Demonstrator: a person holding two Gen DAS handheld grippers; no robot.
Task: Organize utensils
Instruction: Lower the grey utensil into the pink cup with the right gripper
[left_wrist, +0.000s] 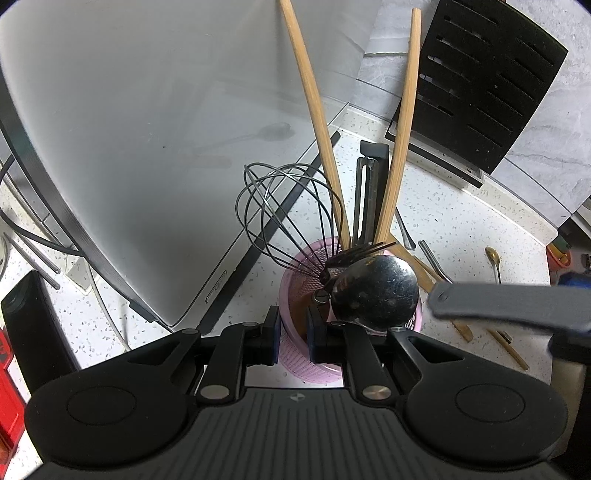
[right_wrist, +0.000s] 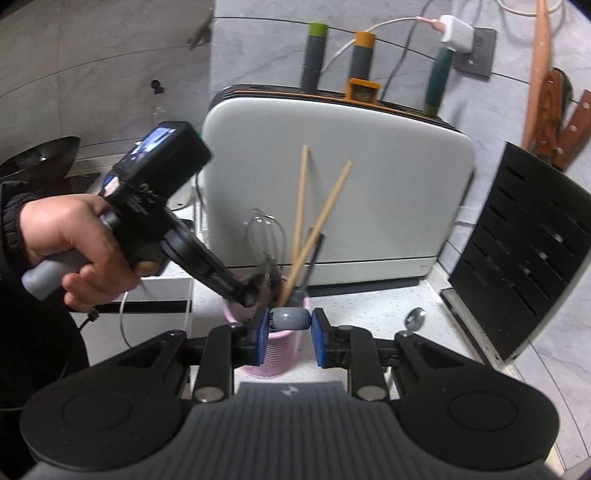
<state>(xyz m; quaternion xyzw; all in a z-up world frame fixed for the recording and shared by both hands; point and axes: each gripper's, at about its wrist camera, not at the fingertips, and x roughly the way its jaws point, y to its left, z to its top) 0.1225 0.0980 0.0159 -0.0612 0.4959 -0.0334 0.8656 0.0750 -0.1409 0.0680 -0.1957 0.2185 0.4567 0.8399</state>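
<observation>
On the speckled table (left_wrist: 369, 177), seen from the left wrist, stands a pink cup (left_wrist: 295, 280). The left tongs (left_wrist: 292, 336) pinch its near rim. In the cup are a whisk (left_wrist: 280, 206), two wooden sticks (left_wrist: 314, 110), a dark peeler (left_wrist: 365, 192) and a fork (left_wrist: 362, 251). A big metal ladle (left_wrist: 376, 291) hangs over the cup, its grey handle (left_wrist: 498, 302) running off to the right. A gold spoon (left_wrist: 493, 258) lies farther right.

From the right wrist, the right tongs (right_wrist: 289, 334) are clamped on the end of the handle (right_wrist: 290, 318). A hand (right_wrist: 74, 243) holds the left tongs (right_wrist: 251, 295) at the cup (right_wrist: 273, 354). A white box (right_wrist: 351, 184) and a black rack (right_wrist: 524, 236) stand behind.
</observation>
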